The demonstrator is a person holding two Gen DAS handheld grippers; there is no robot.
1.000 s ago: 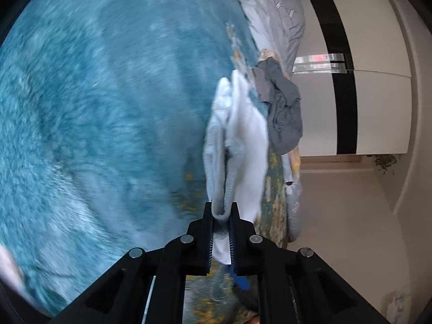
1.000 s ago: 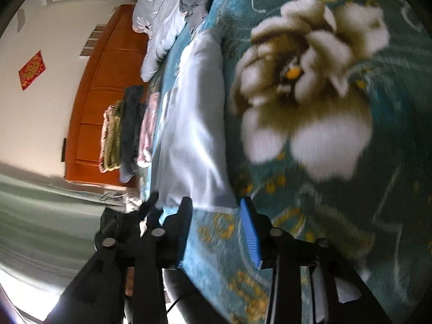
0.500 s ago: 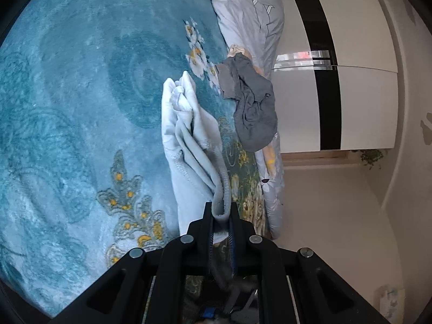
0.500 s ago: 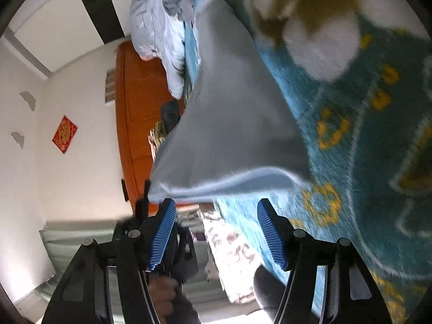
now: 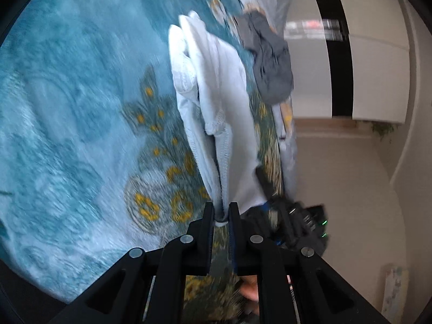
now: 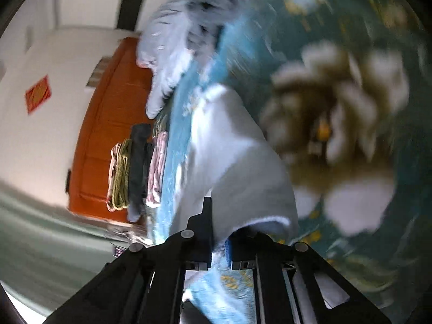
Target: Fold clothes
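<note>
Pale blue-white soft cotton garment [image 5: 229, 124] looks light, limp, drapey. Left hand-held gripper [image 5: 221, 217] pinches a bunched hem; right hand-held gripper [image 6: 220, 232] clamps the opposite edge. Best held at corners.

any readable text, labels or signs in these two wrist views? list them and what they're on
None can be read.
Red diamond-shaped paper on the white wall: it may carry a character, too blurred to read.
Reddish strip across the wardrobe door: blurred, no letters can be made out.
White garment, teal floral blanket, folded clothes stack: no print or label visible.
</note>
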